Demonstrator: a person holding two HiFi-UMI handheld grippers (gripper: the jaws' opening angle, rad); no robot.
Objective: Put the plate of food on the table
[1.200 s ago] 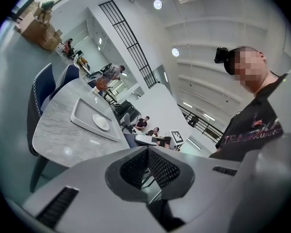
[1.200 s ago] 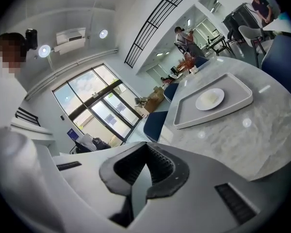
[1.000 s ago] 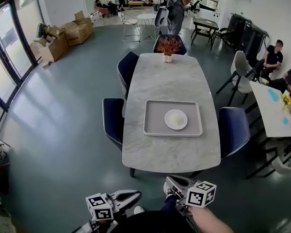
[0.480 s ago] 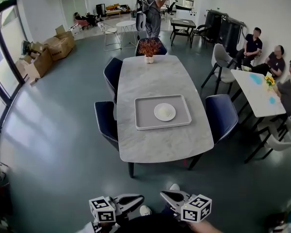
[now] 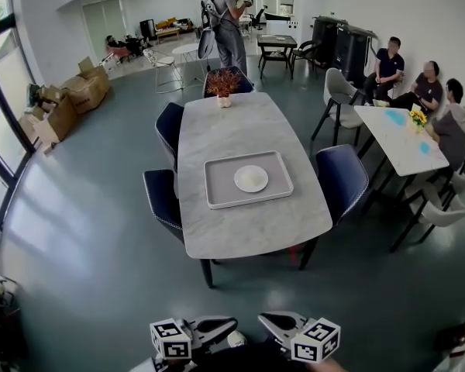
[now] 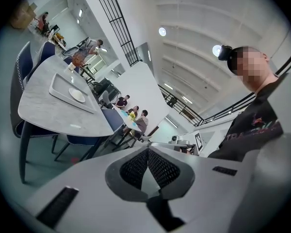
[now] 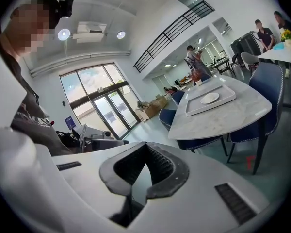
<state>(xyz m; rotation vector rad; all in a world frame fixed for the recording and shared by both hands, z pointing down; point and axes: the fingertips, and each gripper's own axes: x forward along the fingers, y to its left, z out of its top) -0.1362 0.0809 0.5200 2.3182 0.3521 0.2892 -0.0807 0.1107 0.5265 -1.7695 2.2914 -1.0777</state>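
1. The oval grey marble table sits farther from you than a second ago, so nothing is within reach.
2. The round white plate rests on the grey rectangular tray at mid-table; no food is discernible.
3. Your left gripper and right gripper hang near you, fingers pressed together on nothing.
4. Bare grey-green floor lies open before the table's near edge; dark blue chairs flank its left and right.

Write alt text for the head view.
A white plate sits on a grey tray on a long marble table, blue chairs around it. At the bottom edge the left tongs and right tongs are shut and empty, short of the table. People sit at right.
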